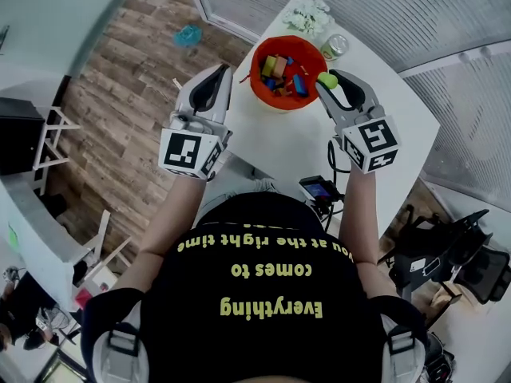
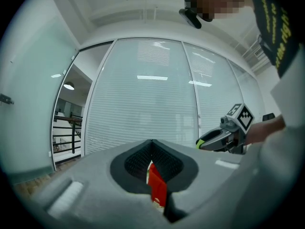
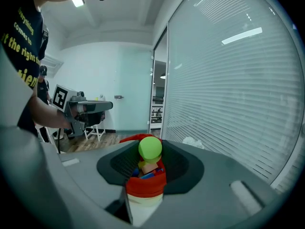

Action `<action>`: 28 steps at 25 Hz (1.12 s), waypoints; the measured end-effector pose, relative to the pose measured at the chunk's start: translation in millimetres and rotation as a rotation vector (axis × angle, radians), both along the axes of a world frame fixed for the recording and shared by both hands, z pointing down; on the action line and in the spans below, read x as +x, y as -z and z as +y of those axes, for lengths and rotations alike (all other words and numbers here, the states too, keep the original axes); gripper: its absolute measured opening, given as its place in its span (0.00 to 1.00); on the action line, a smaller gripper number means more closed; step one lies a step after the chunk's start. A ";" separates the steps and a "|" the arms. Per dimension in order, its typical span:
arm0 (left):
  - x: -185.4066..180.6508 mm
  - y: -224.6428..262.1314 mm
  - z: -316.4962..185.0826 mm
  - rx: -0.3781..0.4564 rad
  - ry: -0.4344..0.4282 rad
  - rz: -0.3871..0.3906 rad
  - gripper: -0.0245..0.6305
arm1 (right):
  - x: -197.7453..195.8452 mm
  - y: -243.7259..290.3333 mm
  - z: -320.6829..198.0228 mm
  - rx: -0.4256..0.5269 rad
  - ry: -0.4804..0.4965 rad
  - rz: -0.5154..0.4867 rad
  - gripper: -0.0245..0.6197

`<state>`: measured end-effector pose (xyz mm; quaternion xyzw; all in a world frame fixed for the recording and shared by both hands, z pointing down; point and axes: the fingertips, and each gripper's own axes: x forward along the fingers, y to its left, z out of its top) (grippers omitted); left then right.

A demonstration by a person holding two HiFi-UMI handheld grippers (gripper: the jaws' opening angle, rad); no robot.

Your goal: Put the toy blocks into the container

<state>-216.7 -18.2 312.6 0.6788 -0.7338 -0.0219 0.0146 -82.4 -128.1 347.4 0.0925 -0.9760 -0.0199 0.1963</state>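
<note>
White surface [image 1: 287, 142] sits in a corner of blind-covered glass walls, with wood floor to one side. On it stands the red container [image 1: 275, 100], already well stocked with blocks of several colours, so most of the job looks done. I see no loose blocks lying on the surface around it.

The left gripper [image 1: 224, 71] hovers just beside the container's left rim. Its jaws meet at the tips and hold nothing. The sliver of red in the slit is most likely the container behind.

The right gripper [image 1: 328, 81] is at the container's right rim, jaws clamped on a green block [image 1: 327, 79]. From that gripper's own view the block [image 3: 150, 148] hangs over the container [image 3: 145, 185]. What seems left is to carry it fully over the opening and let it go.
</note>
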 end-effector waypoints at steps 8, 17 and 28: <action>-8.1 -10.6 -4.5 -0.019 0.011 0.016 0.03 | -22.0 -18.8 2.5 -0.035 0.050 0.037 0.27; -11.7 -23.6 -7.2 -0.037 0.021 0.042 0.03 | -36.4 -43.7 5.9 -0.070 0.091 0.078 0.27; -7.0 -41.7 -14.9 -0.059 0.012 0.059 0.03 | -42.3 -69.2 8.7 -0.045 0.122 0.142 0.27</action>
